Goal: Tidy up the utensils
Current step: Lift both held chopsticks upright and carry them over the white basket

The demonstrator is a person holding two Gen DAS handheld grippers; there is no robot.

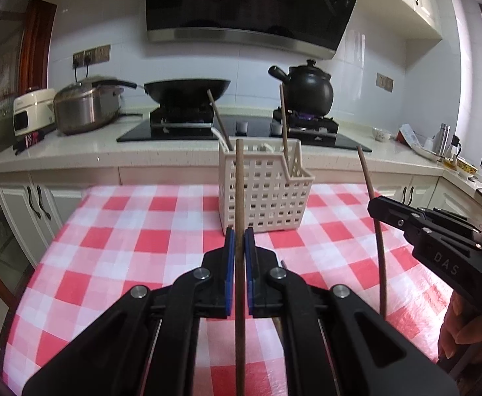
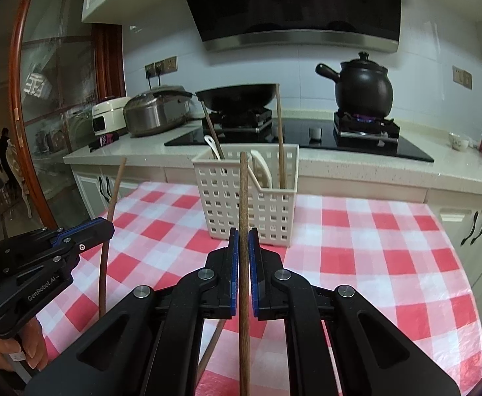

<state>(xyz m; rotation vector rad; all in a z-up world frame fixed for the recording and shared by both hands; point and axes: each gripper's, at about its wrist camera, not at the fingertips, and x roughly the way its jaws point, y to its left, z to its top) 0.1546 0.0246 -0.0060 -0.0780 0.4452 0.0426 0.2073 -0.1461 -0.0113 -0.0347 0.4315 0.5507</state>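
A white slotted basket (image 1: 260,194) (image 2: 234,198) stands at the far side of the red-and-white checked table (image 1: 125,231). Two wooden chopsticks (image 2: 279,132) and white spoons (image 2: 260,165) stick up out of it. My left gripper (image 1: 240,231) is shut on a brown chopstick (image 1: 240,181), held upright above the cloth in front of the basket. My right gripper (image 2: 244,231) is shut on a second brown chopstick (image 2: 244,191), also upright. Each gripper shows in the other's view, the right (image 1: 371,203) with its chopstick (image 1: 366,171), the left (image 2: 110,222) with its own (image 2: 115,191).
Another brown stick (image 2: 214,343) lies on the cloth under the grippers. Behind the table runs a counter with a hob, a black wok (image 1: 188,89), a black clay pot (image 2: 363,89) over a lit burner, a steel pressure cooker (image 1: 85,105) and a white rice cooker (image 1: 31,109). A hand (image 1: 465,326) grips the right handle.
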